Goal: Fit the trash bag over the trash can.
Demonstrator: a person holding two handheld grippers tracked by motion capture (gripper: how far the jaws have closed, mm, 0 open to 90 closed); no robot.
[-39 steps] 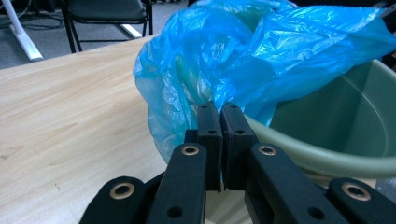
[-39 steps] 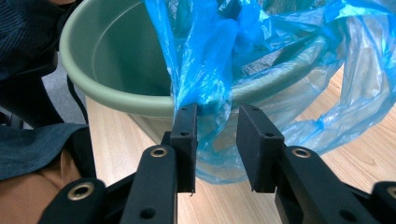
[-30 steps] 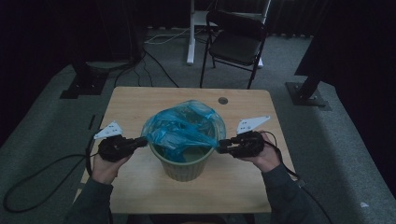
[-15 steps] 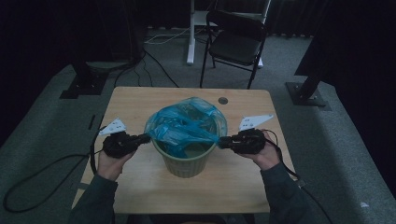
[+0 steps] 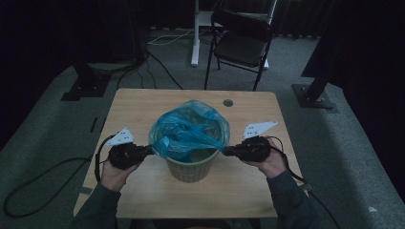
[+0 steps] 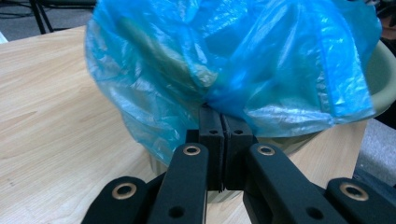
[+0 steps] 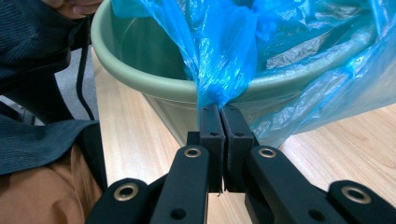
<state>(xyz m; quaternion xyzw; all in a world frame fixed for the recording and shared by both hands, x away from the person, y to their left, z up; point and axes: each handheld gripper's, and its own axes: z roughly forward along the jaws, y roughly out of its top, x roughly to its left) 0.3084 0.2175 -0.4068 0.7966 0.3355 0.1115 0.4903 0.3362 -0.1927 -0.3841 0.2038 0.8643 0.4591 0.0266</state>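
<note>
Dim floor surrounds the wooden counter point(image 5: 143, 102); mid-frame, a blue bin bag point(image 5: 191, 131) lines a green wastebasket point(image 5: 193, 169). Left claw point(image 5: 149, 150) pinches the bag's edge; right claw point(image 5: 225, 151), jaws just closing, grips its opposite edge. Pull both edges evenly outward over the rim.

Thin, crinkled, translucent blue plastic bag point(image 5: 190, 131), glossy; smooth, matt, pale green plastic bin point(image 5: 191, 169); light wooden table point(image 5: 138, 102), matt with visible grain; matt black plastic jaws with brass-coloured rivets.

No readable text, labels or numbers — nothing legible anywhere.
</note>
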